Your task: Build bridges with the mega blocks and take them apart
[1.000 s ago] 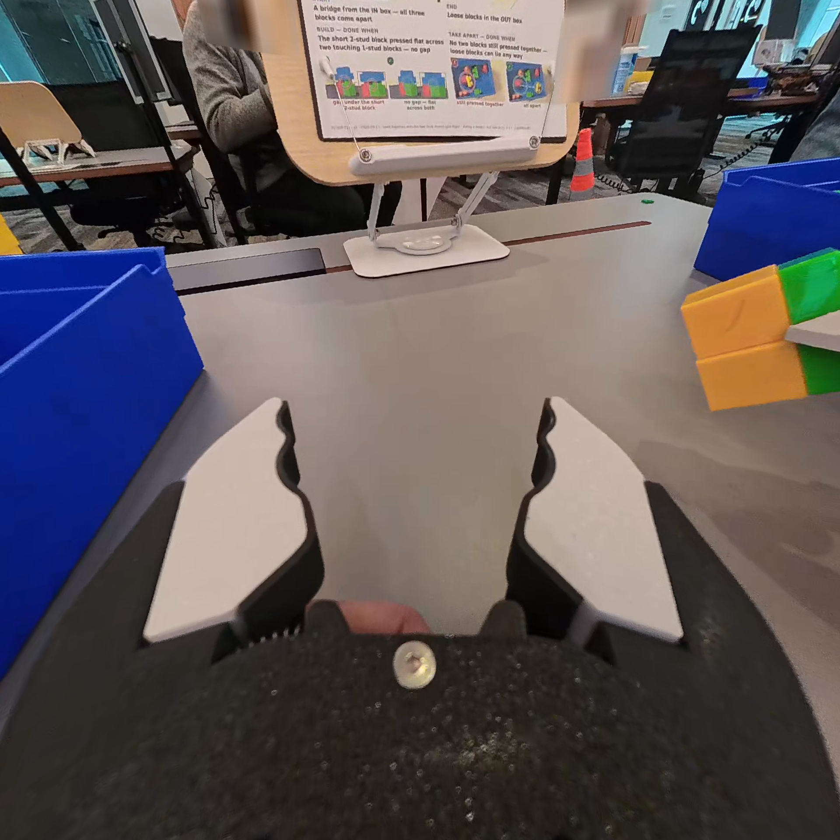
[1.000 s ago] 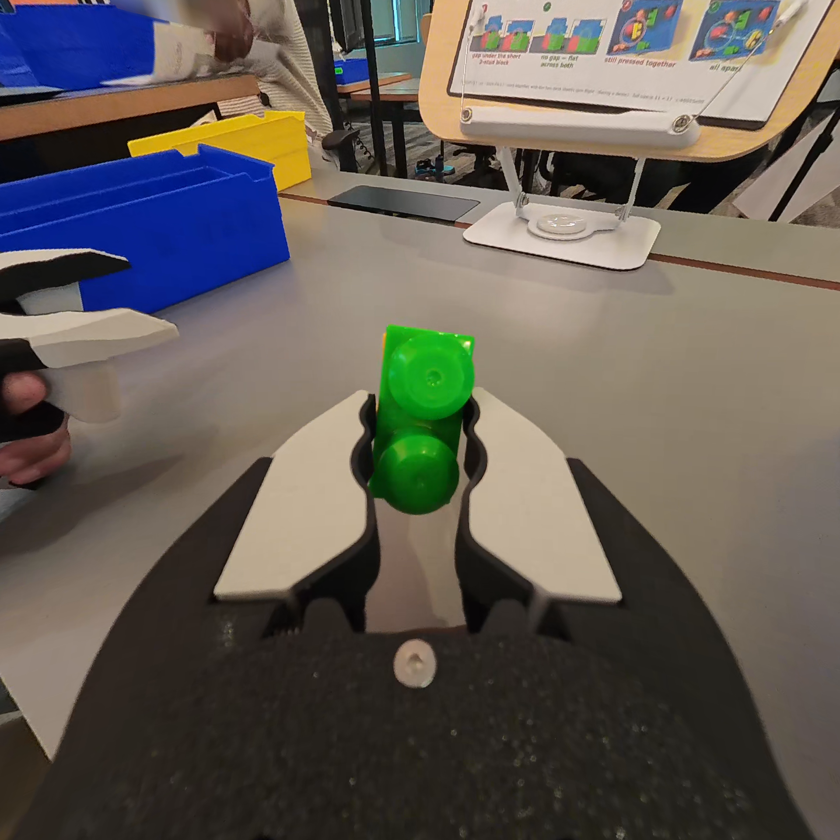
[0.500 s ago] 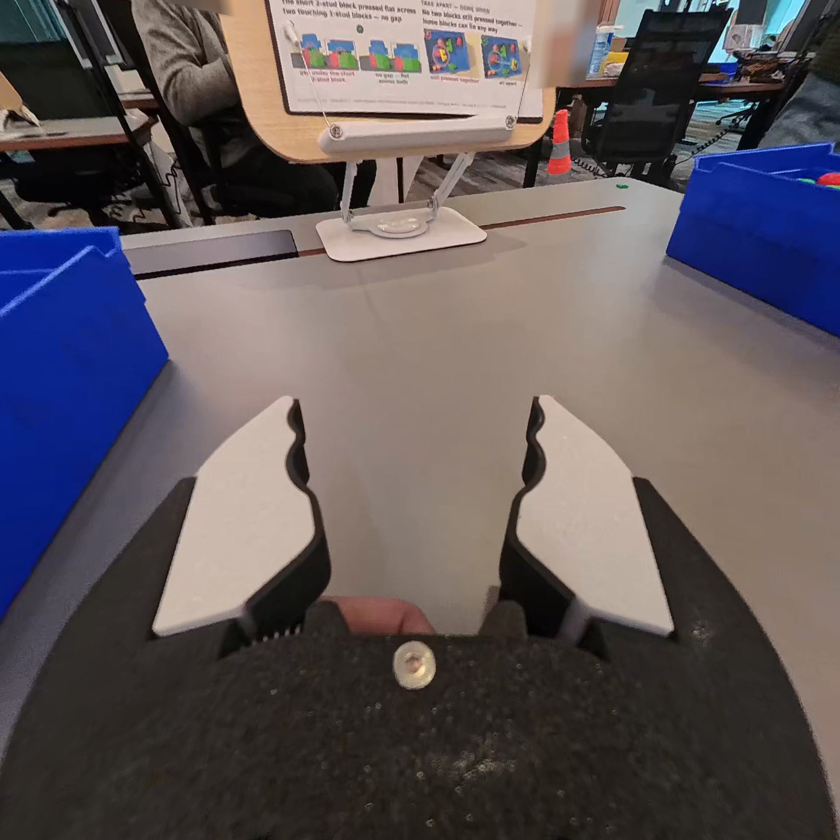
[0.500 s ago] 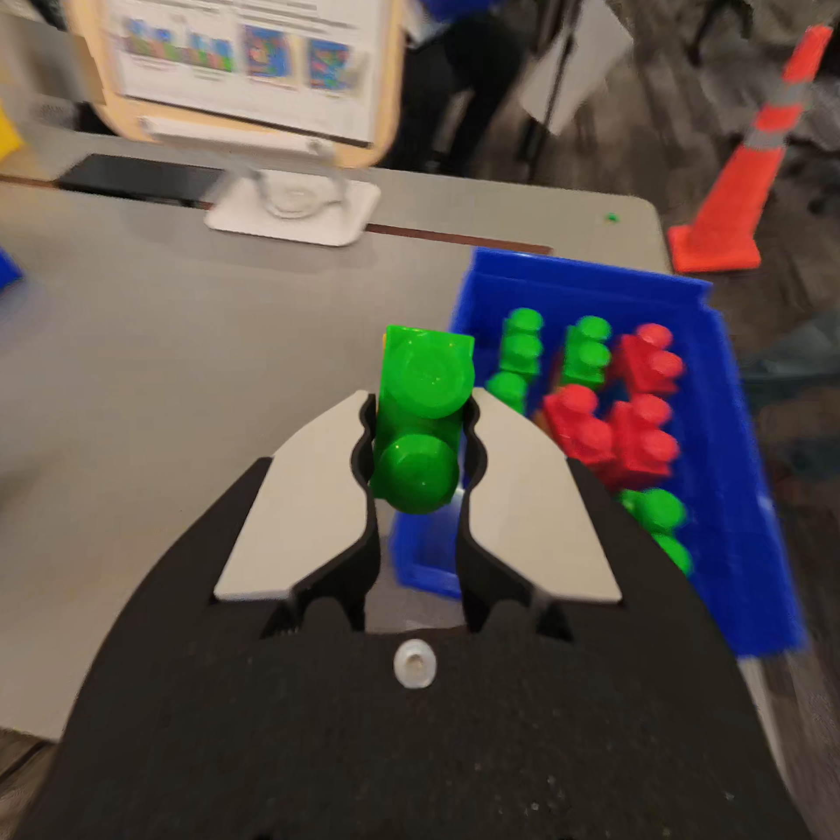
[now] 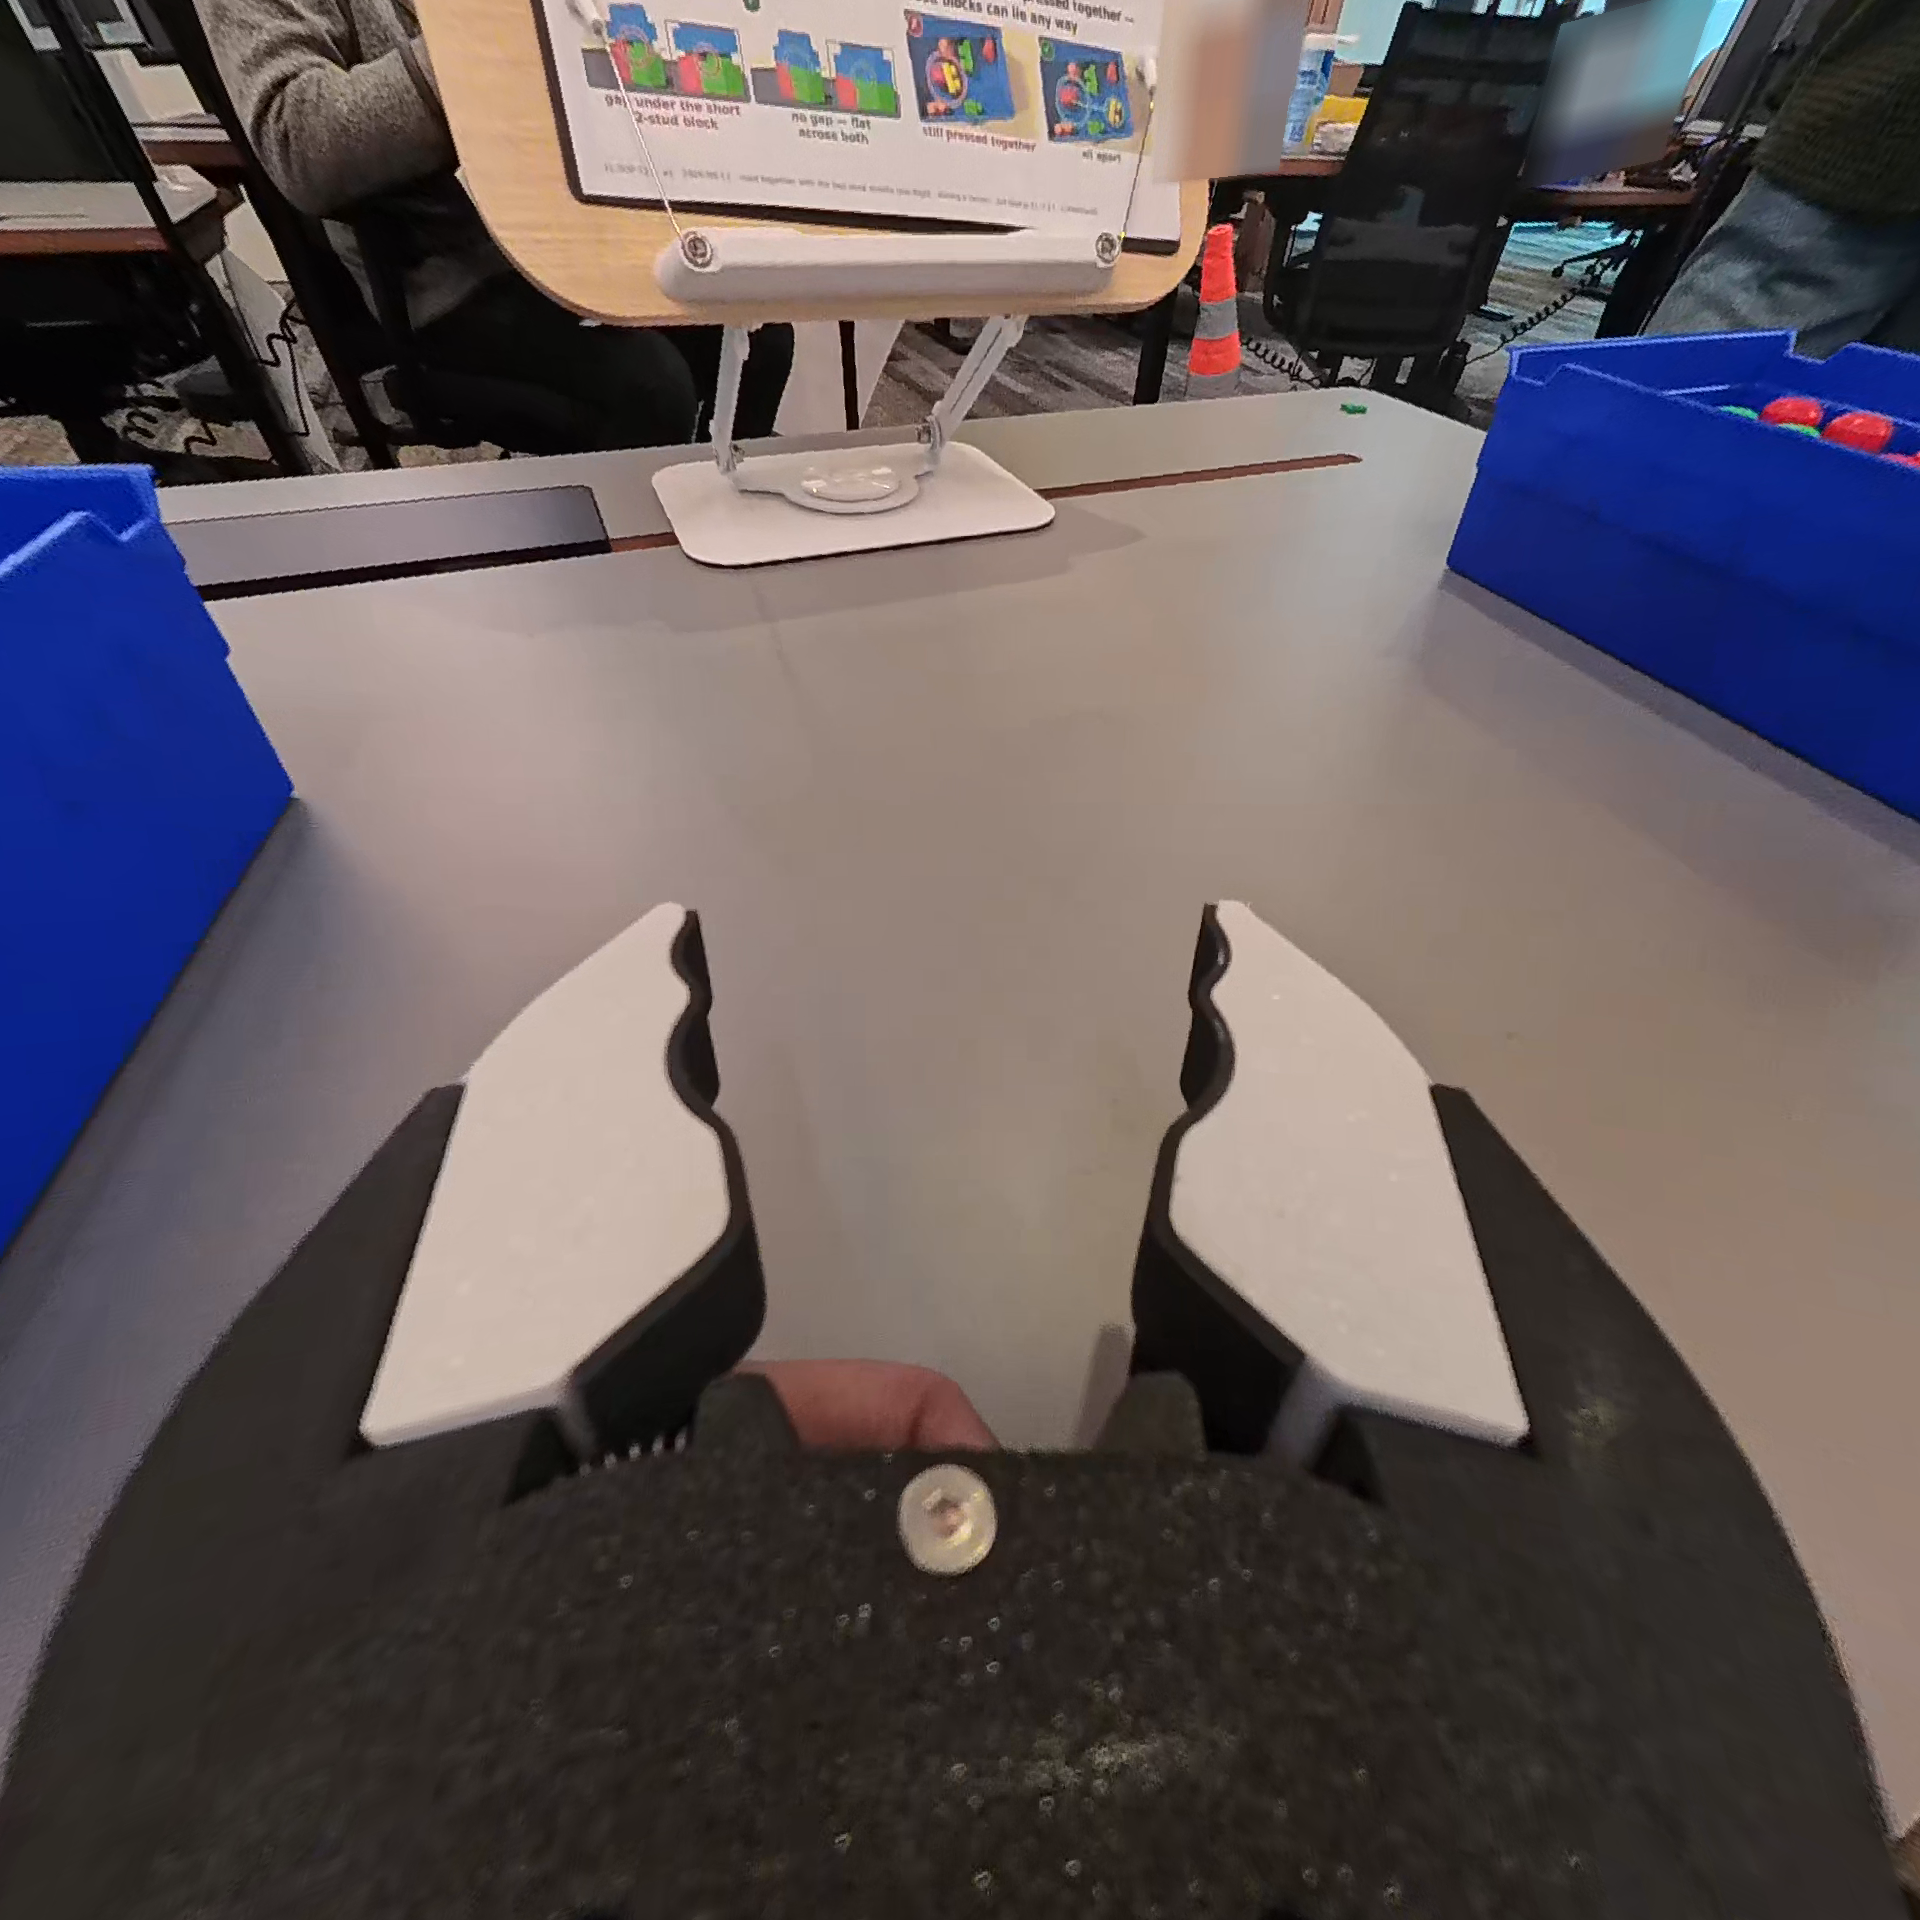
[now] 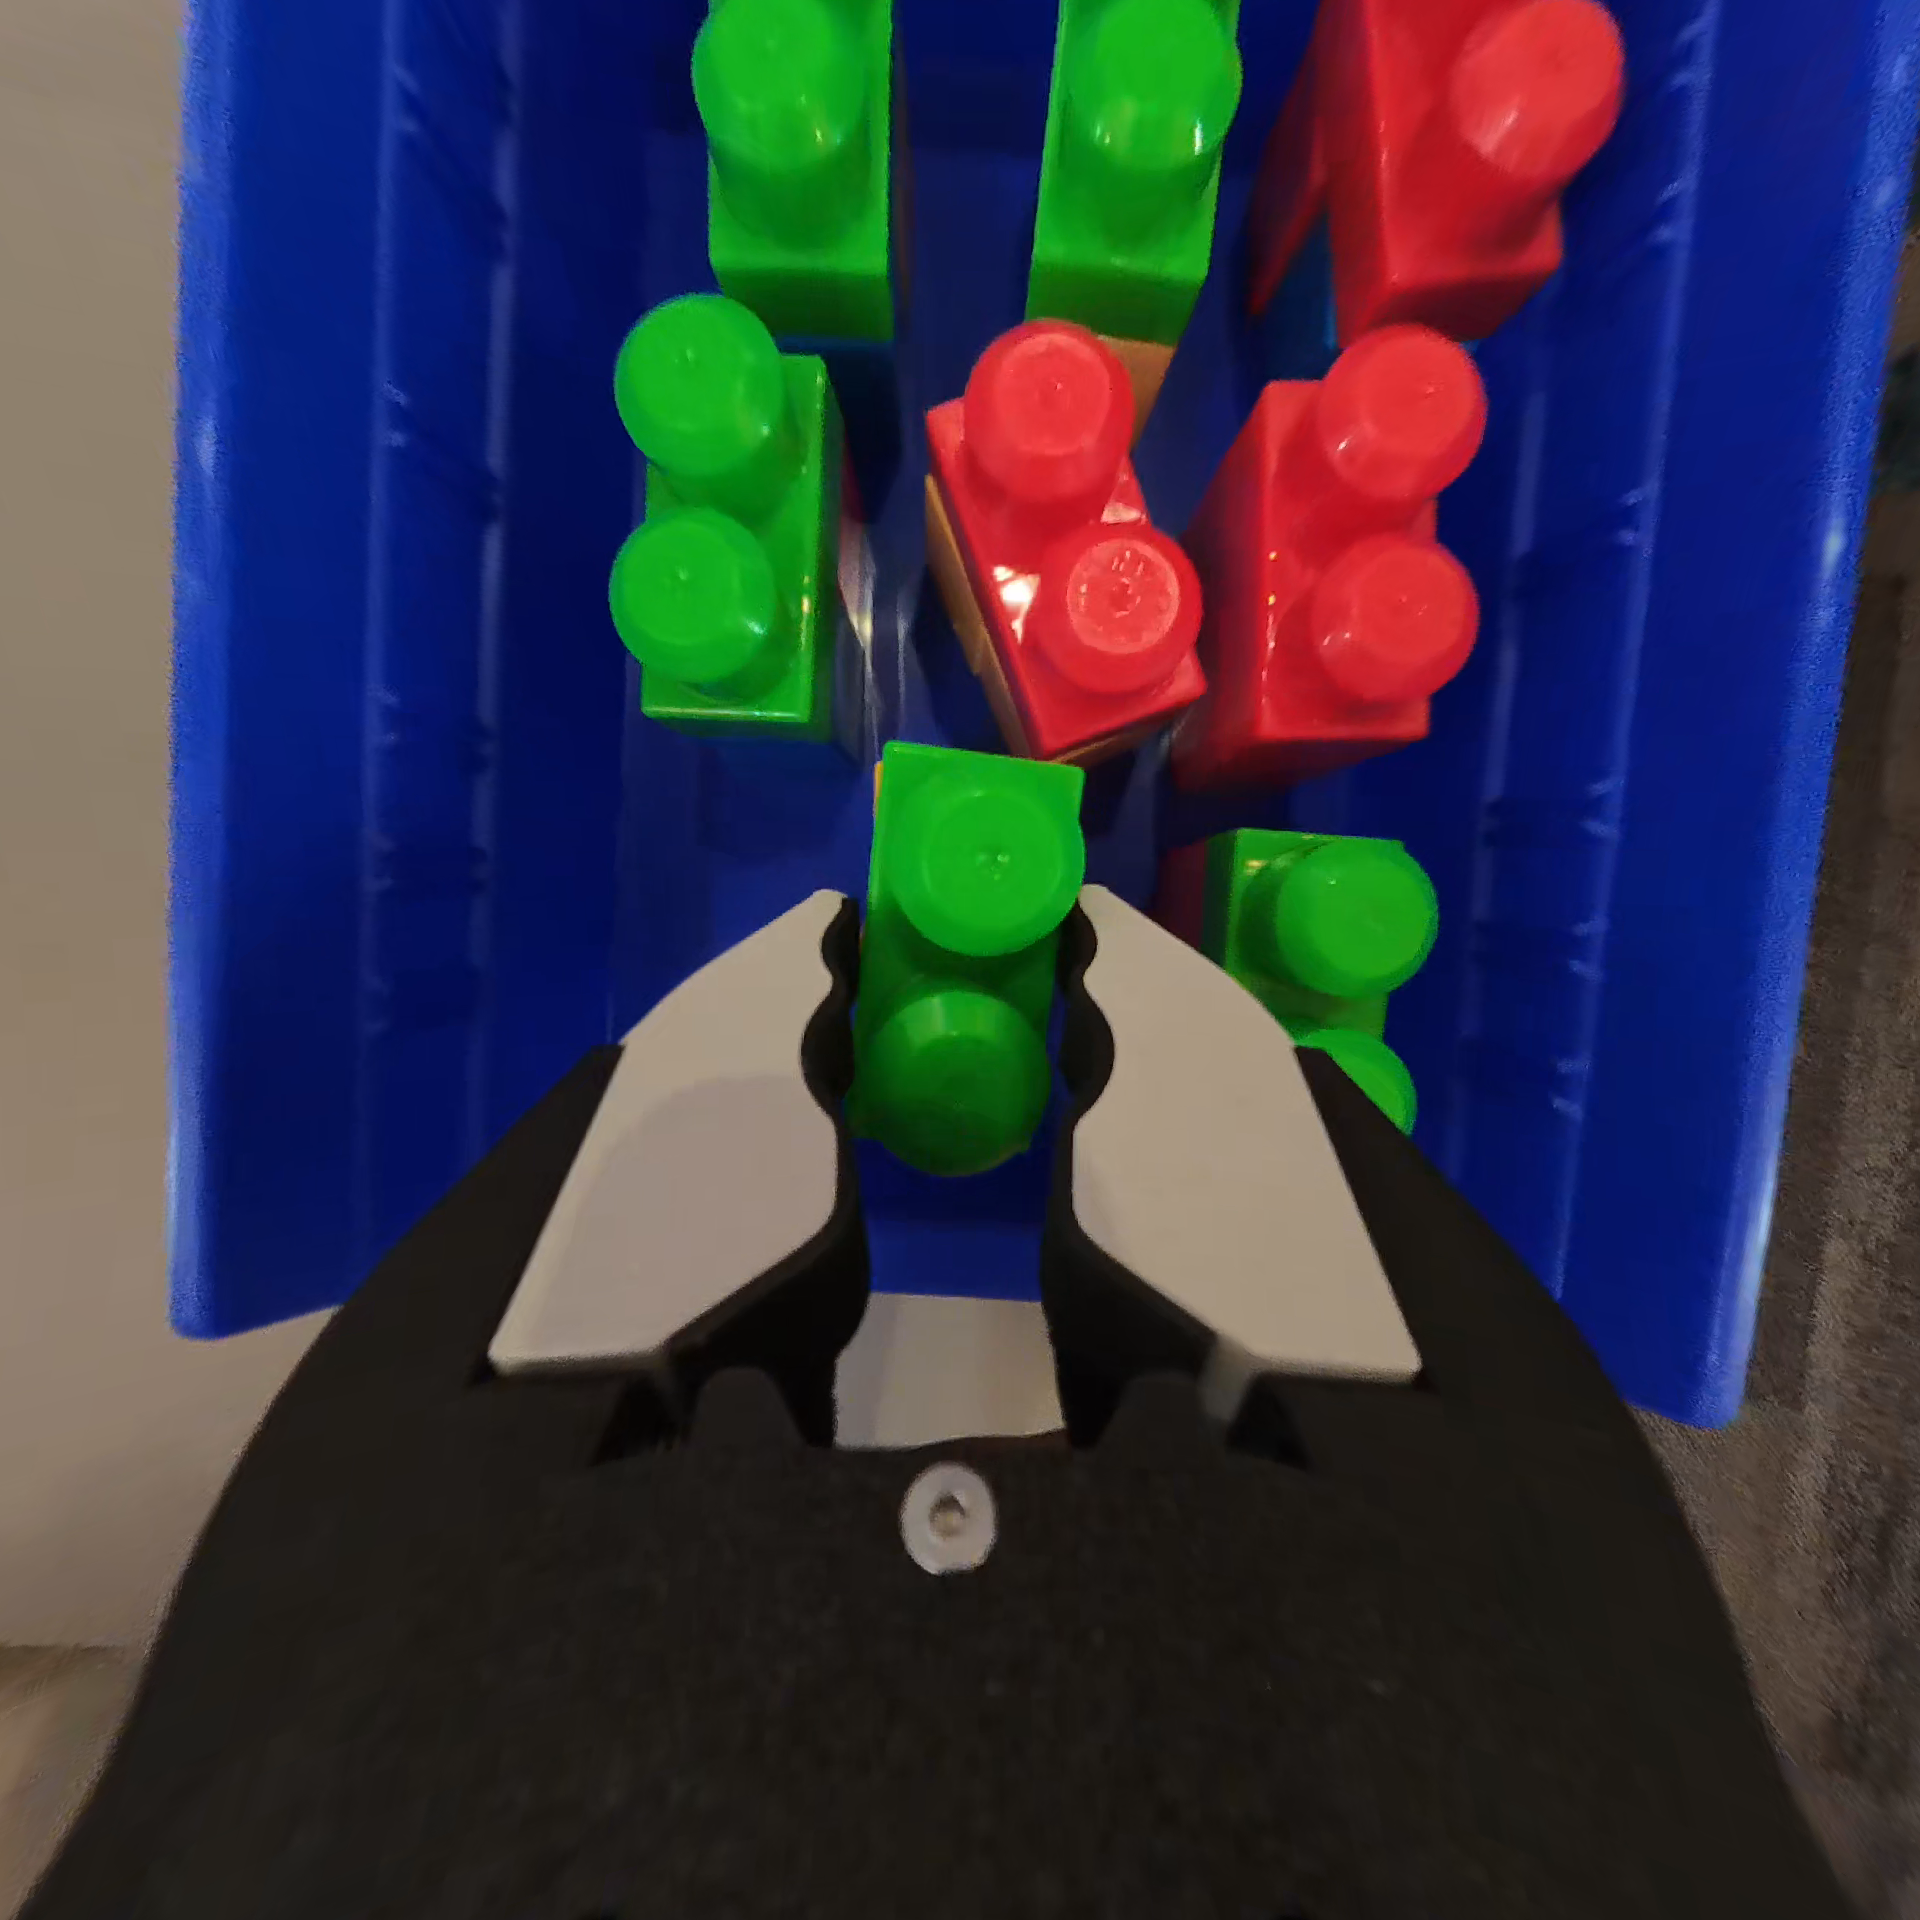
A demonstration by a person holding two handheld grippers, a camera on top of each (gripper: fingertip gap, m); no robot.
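Note:
My right gripper (image 6: pixel 961 914) is shut on a green two-stud block (image 6: pixel 966 956) and holds it above the near end of a blue bin (image 6: pixel 343 727). A sliver of orange shows behind the held block. Several green blocks (image 6: pixel 722 540) and red blocks (image 6: pixel 1081 561) stand studs-up in the bin. My left gripper (image 5: pixel 945 914) is open and empty, low over the grey table (image 5: pixel 935 748). The same bin shows at the right in the left wrist view (image 5: pixel 1704 540), with red studs above its rim.
A second blue bin (image 5: pixel 94 810) stands at the table's left edge. A wooden stand with an instruction sheet (image 5: pixel 852 208) stands at the back on a white base (image 5: pixel 862 499). A person sits behind it, and an orange cone (image 5: pixel 1216 312) is on the floor.
My right gripper swung right from mid-table and tipped down over the blue bin, still holding the green block. The left gripper stayed open and shifted slightly; the bridge left its view.

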